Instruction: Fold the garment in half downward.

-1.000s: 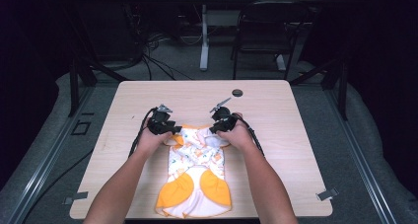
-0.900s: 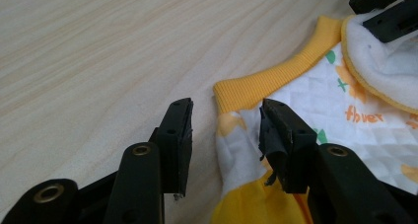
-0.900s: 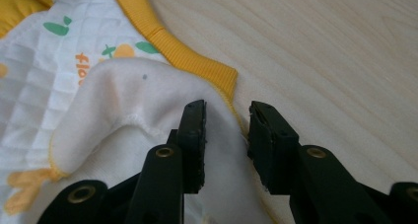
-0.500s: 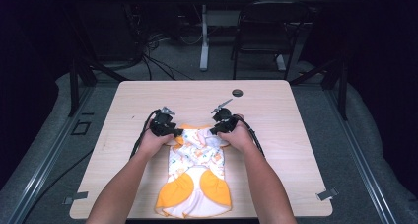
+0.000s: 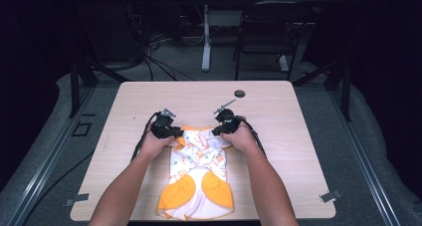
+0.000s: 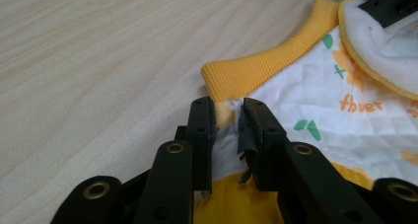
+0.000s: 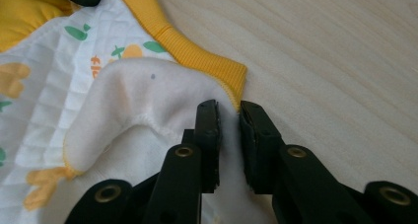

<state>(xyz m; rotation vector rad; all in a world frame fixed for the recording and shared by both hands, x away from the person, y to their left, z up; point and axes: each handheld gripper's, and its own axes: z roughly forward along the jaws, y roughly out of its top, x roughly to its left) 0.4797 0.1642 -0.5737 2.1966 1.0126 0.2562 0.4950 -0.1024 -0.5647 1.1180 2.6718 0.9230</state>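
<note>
A small white quilted garment with orange patches and an orange ribbed collar lies flat on the wooden table, its collar end farthest from the person. My left gripper is shut on the garment's top left corner; in the left gripper view white and orange cloth sits pinched between the jaws of that gripper. At the top right corner my right gripper is shut on the cloth too. In the right gripper view its jaws clamp the white fleece lining beside the collar's end.
A small black round disc lies on the table beyond the right gripper. Bare wood stretches to either side of the garment. Behind the table stand a dark chair, a table leg and loose cables on the floor.
Both grippers have edged slightly toward the person, still holding the garment's top corners. Little else differs.
</note>
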